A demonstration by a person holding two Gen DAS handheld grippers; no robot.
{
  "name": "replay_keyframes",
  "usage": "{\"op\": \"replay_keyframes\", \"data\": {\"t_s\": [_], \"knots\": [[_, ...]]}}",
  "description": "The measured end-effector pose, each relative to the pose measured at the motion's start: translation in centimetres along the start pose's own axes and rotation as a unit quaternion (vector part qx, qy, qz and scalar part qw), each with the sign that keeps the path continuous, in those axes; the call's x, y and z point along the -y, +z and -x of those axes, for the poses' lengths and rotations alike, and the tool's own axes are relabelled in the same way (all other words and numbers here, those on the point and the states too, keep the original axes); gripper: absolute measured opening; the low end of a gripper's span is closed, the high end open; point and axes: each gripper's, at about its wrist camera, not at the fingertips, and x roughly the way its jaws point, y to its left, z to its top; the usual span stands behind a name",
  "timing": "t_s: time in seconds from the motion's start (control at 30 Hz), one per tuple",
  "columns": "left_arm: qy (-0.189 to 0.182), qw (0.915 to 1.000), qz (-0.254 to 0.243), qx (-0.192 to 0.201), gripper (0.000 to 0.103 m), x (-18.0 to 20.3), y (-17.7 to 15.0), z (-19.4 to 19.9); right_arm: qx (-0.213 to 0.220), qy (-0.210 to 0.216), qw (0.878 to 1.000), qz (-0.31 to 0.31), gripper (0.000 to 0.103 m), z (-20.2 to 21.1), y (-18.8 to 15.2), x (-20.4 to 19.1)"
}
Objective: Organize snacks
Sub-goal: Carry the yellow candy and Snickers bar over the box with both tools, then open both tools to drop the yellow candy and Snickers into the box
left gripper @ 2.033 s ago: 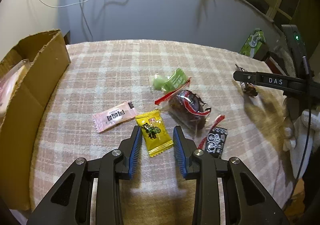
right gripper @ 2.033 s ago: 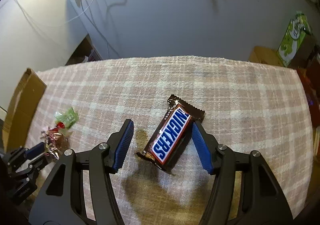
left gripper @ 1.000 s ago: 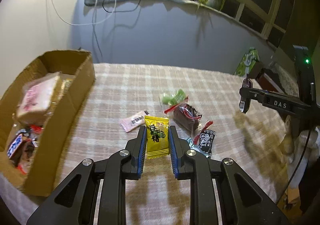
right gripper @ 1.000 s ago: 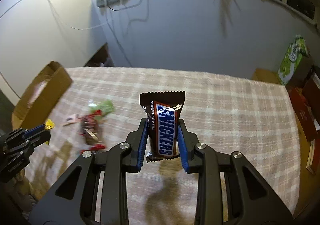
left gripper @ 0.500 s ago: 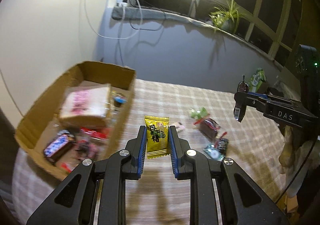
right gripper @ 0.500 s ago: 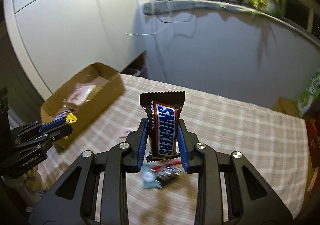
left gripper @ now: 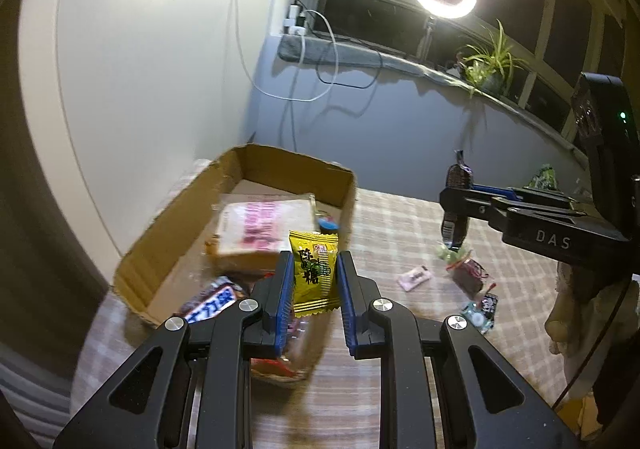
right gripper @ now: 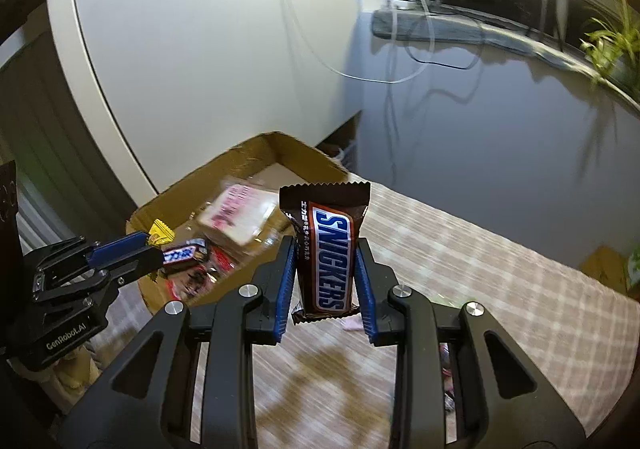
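Observation:
My left gripper (left gripper: pixel 314 281) is shut on a yellow candy packet (left gripper: pixel 314 275) and holds it in the air above the near end of a cardboard box (left gripper: pixel 240 169). The box holds a pink-labelled packet (left gripper: pixel 260 225) and a blue-and-white bar (left gripper: pixel 210 305). My right gripper (right gripper: pixel 326 277) is shut on a Snickers bar (right gripper: pixel 326 255), held upright above the table just right of the box (right gripper: pixel 280 145). In the right wrist view the left gripper (right gripper: pixel 154 243) hangs over the box's near corner. In the left wrist view the right gripper (left gripper: pixel 456 205) hangs right of the box.
Loose snacks lie on the plaid tablecloth (left gripper: pixel 400 225): a pink packet (left gripper: pixel 416 277), a green candy (left gripper: pixel 450 251), a dark red-trimmed pack (left gripper: pixel 470 275) and a black-and-teal packet (left gripper: pixel 482 311). A wall with cables stands behind the table. A green box (left gripper: pixel 544 177) sits at the far right.
Both grippers shut on their snacks, lifted them off the table and swung left towards the cardboard box. The box now sits directly under my left gripper.

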Motion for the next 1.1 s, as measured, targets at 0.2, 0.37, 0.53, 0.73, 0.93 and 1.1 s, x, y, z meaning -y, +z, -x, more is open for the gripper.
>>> {"op": "replay_keyframes", "data": {"t_s": [0.2, 0.37, 0.53, 0.73, 0.93, 1.1], "knots": [[0.008, 0.9999, 0.012, -0.003, 0.02, -1.8, 0.0, -0.5, -0.013, 0.02, 1.0, 0.013, 0.029, -2.8, 1.5, -2.3], [0.012, 0.9996, 0.023, -0.009, 0.02, -3.2, -0.1, -1.1, -0.025, 0.034, 0.999, 0.018, 0.029, -5.0, 2.3, -3.5], [0.016, 0.9994, 0.028, -0.015, 0.02, -3.9, 0.1, -1.8, -0.036, 0.041, 0.998, 0.022, 0.03, -6.9, 2.9, -4.3], [0.018, 0.9991, 0.033, -0.02, 0.02, -4.5, 0.2, -2.5, -0.046, 0.047, 0.998, 0.022, 0.03, -8.5, 3.3, -4.4], [0.019, 0.999, 0.033, -0.024, 0.02, -4.8, 0.3, -3.0, -0.054, 0.051, 0.997, 0.019, 0.03, -9.6, 3.6, -4.1], [0.02, 0.999, 0.031, -0.024, 0.02, -4.7, 0.3, -3.2, -0.058, 0.052, 0.997, 0.018, 0.03, -10.1, 3.8, -3.9]]}}
